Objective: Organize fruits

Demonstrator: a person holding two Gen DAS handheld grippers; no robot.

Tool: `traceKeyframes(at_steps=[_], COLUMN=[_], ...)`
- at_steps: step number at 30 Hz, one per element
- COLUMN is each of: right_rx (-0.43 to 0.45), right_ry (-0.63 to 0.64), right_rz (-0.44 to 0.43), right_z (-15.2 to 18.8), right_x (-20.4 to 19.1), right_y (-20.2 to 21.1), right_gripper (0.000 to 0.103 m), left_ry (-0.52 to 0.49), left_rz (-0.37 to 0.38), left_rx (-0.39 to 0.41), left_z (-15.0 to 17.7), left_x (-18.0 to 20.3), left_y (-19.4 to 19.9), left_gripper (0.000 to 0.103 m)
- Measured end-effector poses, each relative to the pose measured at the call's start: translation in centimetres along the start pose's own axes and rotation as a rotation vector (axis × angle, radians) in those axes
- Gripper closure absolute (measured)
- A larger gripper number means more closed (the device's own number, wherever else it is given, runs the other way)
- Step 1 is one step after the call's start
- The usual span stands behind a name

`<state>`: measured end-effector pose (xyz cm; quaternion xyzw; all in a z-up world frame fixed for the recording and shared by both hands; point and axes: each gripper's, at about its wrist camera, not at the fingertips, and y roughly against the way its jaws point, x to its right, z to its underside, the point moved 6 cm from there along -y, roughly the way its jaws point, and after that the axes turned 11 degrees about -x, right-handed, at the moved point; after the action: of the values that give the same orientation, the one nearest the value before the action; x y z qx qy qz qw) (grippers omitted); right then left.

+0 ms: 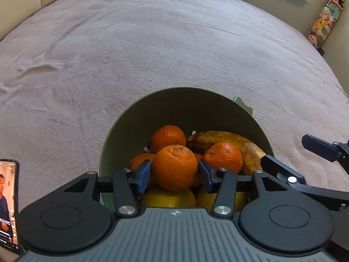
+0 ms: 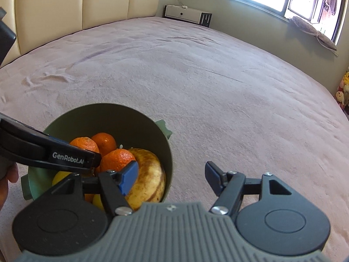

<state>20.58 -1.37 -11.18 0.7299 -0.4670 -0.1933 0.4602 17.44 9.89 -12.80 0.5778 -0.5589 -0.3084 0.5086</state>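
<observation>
Left gripper [image 1: 174,173] spread around top orange [image 1: 175,167], pads just clear: release onto pile in bowl [image 1: 185,104]. Right gripper [image 2: 172,178] spread, empty, above bedspread [image 2: 218,87] beside bowl.

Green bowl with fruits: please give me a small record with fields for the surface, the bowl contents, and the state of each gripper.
surface: pink bedcover
container: green bowl, resting on the bedcover
contents: oranges, topmost orange, browned banana, yellow fruits at the bottom
left gripper: open, fingers either side of the topmost orange, small gaps visible
right gripper: open, empty, one finger over the bowl, one outside
phone: lies left of the bowl
</observation>
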Motion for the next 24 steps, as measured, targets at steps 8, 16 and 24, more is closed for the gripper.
traceKeyframes(at_steps=[8, 16, 24], right_rx=[0.030, 0.092, 0.167], right_ry=[-0.047, -0.138, -0.169], right_rz=[0.036, 0.048, 0.033], right_z=[0.3, 1.1, 2.4], right_x=[1.1, 2.8, 3.0], right_y=[2.1, 7.0, 12.2], right_gripper=[0.023, 0.013, 0.012], left_ry=[-0.038, -0.098, -0.174], left_rz=[0.041, -0.023, -0.050], left_rx=[0.140, 0.342, 0.399], left_z=[-0.2, 0.8, 2.9], left_x=[1.4, 2.9, 4.3], left_y=[4.3, 10.2, 13.1], left_gripper=[0.030, 0.027, 0.026])
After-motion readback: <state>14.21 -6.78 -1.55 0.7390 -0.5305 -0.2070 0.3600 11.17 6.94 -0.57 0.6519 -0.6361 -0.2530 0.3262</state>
